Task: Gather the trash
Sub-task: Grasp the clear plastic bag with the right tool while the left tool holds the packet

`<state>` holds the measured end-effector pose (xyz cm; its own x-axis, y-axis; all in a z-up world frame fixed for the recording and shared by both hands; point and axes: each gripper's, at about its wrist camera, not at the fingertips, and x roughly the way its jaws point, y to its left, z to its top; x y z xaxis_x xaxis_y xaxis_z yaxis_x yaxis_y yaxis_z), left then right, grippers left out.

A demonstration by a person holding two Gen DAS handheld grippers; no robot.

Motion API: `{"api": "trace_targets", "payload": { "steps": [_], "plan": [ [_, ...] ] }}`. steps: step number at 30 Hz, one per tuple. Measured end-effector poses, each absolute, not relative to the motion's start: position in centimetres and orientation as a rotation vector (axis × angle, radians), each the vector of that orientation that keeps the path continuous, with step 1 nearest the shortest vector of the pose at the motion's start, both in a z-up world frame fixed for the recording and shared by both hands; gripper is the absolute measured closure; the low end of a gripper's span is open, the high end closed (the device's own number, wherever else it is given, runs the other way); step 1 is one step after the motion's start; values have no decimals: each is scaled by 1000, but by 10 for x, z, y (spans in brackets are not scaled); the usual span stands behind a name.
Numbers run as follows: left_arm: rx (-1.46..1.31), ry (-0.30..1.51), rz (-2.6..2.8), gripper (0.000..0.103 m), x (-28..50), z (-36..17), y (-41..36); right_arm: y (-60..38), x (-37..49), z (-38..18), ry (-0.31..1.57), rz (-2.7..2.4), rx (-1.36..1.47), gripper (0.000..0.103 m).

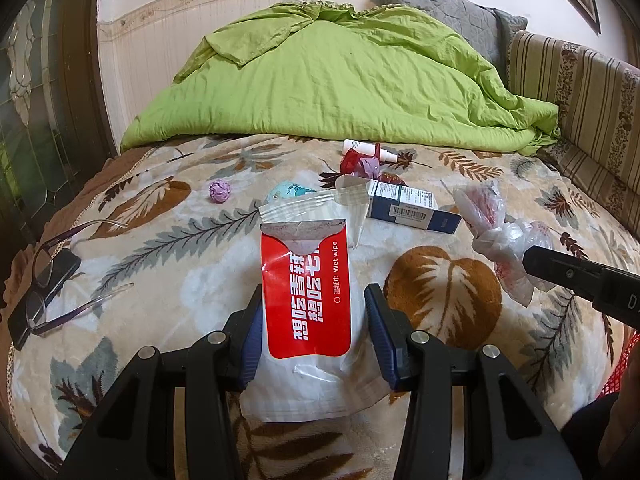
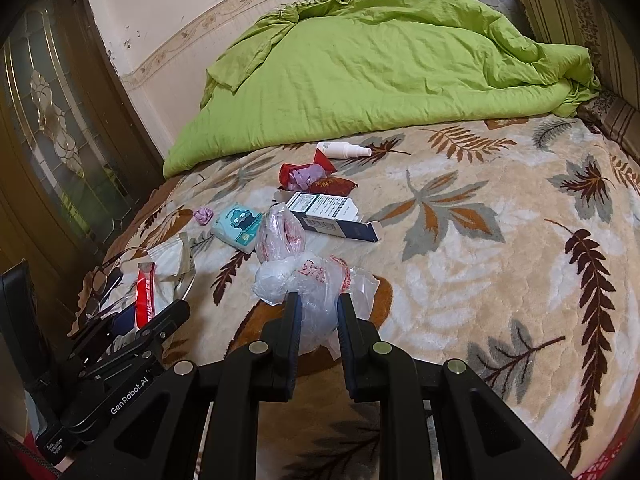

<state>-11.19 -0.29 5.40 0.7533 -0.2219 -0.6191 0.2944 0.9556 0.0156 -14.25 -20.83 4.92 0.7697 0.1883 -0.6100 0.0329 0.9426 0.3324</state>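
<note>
A red and white wet wipe packet (image 1: 306, 292) lies flat on the leaf-patterned blanket (image 1: 168, 264). My left gripper (image 1: 314, 312) is open, with one jaw on each side of the packet and a gap on the right. From the right wrist view the packet (image 2: 146, 292) shows edge-on by the left gripper (image 2: 140, 320). A crumpled clear plastic bag (image 2: 304, 280) with red print rests on the blanket. My right gripper (image 2: 319, 312) is shut on its near end. Its black finger (image 1: 560, 268) touches the bag (image 1: 500, 236).
Further back lie a purple paper ball (image 1: 220, 191), a teal tissue pack (image 2: 238, 227), a blue and white box (image 2: 332, 220), red wrappers (image 2: 308, 176) and a white spray bottle (image 2: 344, 149). Glasses (image 1: 44, 280) on a black phone lie at the left edge. A green quilt (image 1: 340, 80) covers the back.
</note>
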Motion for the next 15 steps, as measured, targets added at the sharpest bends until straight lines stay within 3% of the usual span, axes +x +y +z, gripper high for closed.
{"api": "trace_targets", "payload": {
  "steps": [15],
  "plan": [
    [112,663,-282,57,-112,54,-3,-209,-143,49,690,86,337,84]
  ]
}}
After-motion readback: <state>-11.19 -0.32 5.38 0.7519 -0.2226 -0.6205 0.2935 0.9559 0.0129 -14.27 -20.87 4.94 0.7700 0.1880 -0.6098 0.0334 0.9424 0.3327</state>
